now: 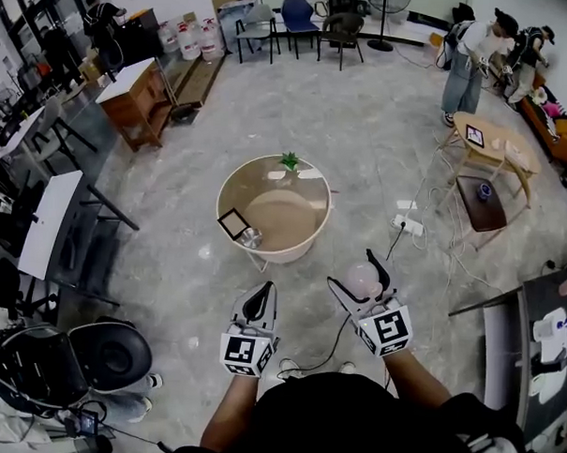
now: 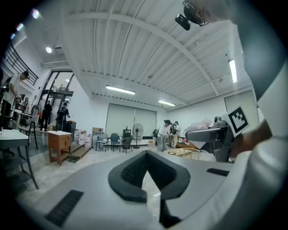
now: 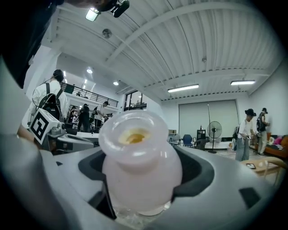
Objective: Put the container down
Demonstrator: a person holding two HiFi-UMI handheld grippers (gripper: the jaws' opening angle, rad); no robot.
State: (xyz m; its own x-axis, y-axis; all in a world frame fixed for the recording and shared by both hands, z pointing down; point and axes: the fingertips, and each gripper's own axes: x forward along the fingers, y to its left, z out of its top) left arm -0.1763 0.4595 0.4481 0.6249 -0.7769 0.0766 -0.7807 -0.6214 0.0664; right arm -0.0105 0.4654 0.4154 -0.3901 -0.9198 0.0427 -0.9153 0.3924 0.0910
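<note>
Grips a milky pink container in the right gripper, jaws spread wide and pressing on its round belly from both sides. Holds it in the air over the floor, nearer the person than the round bench and not touching it. Carries the left gripper alongside, jaws closed tip to tip, with nothing between the black pads.

On the round bench: a small green plant at the far edge and a square marker card at the left rim, with something small and shiny just beside it. All around: grey marbled floor, a white power strip with trailing cables, a wooden cabinet, and chairs along the far wall.

Only in the head view: the round bench itself, and how far the container hangs from it.

Only in the right gripper view: the container's flared open mouth, something yellow inside, the neck tilted toward the camera.

Only in the two gripper views: the ribbed white ceiling with its strip lights.

Only in the left gripper view: the right gripper from the side, with its marker cube.
</note>
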